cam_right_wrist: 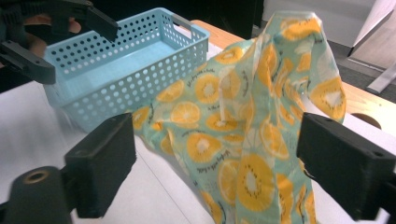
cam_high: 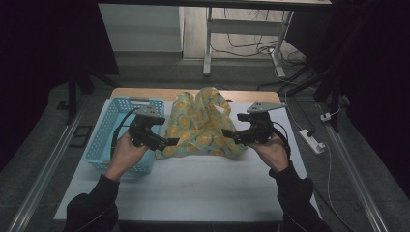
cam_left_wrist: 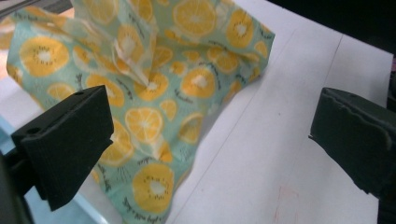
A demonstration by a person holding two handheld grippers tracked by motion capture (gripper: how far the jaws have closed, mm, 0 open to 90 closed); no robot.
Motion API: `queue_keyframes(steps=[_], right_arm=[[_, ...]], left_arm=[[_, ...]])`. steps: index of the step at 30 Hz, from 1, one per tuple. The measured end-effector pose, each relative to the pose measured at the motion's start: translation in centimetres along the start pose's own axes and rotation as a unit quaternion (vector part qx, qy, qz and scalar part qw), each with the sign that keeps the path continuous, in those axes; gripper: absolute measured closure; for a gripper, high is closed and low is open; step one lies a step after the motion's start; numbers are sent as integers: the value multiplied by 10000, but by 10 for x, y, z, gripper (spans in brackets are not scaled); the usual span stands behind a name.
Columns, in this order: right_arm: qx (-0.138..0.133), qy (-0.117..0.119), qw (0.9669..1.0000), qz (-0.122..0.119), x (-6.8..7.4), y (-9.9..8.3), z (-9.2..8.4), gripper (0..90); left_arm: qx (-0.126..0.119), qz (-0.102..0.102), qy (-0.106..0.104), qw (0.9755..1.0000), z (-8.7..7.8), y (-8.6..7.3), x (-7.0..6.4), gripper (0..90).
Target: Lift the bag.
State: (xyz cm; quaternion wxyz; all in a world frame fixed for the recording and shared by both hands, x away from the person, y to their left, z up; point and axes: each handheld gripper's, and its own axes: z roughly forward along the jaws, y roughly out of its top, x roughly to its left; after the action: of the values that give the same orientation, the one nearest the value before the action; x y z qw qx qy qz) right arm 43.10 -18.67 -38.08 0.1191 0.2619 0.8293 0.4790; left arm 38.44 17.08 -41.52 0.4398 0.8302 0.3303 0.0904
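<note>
your left tongs (cam_high: 170, 141) and right tongs (cam_high: 226, 136) sit at either side of the crumpled mint-green cloth with the orange-slice print (cam_high: 200, 123) — both spread wide, nothing between the pads, nothing held. the cloth lies heaped on the white worktop (cam_high: 203, 183), towards the far edge, between the two tongs, peaked up at the back and spilling forward. its left edge is just beside the light blue perforated plastic basket (cam_high: 109, 130); can't tell if they touch. it lies inward from each tongs: to the right of the left one, to the left of the right one, both about equally near, so the next grab looks like a two-sided pinch on the near lower edges.

left gripper view: the cloth's near corner lies low on the worktop, towards the left pad, with bare worktop before the right pad. right gripper view: folds stand tall between the pads, with the basket and your other tongs beyond — the upright peak reads flatter from the high view.
</note>
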Motion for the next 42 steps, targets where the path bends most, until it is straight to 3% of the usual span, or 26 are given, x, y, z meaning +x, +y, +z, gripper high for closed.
queue_keyframes(steps=[12, 27, 35, 42], right_arm=[[36, -116, 9999, -23, 6, -29, -10, 25], [219, -418, 9989, 67, 15, -77, -22, 13], [249, -574, 9979, 156, 22, -103, -37, 0], [298, -791, 9961, 233, 29, -128, -53, 0]], left_arm=[[-24, -163, 58, 9998, -9, -36, -13, 0], [-67, -462, 209, 9987, -31, -88, -32, 0], [-73, -640, 440, 9969, -50, -122, -45, 0], [-152, -883, 453, 9950, -64, -150, -51, 0]])
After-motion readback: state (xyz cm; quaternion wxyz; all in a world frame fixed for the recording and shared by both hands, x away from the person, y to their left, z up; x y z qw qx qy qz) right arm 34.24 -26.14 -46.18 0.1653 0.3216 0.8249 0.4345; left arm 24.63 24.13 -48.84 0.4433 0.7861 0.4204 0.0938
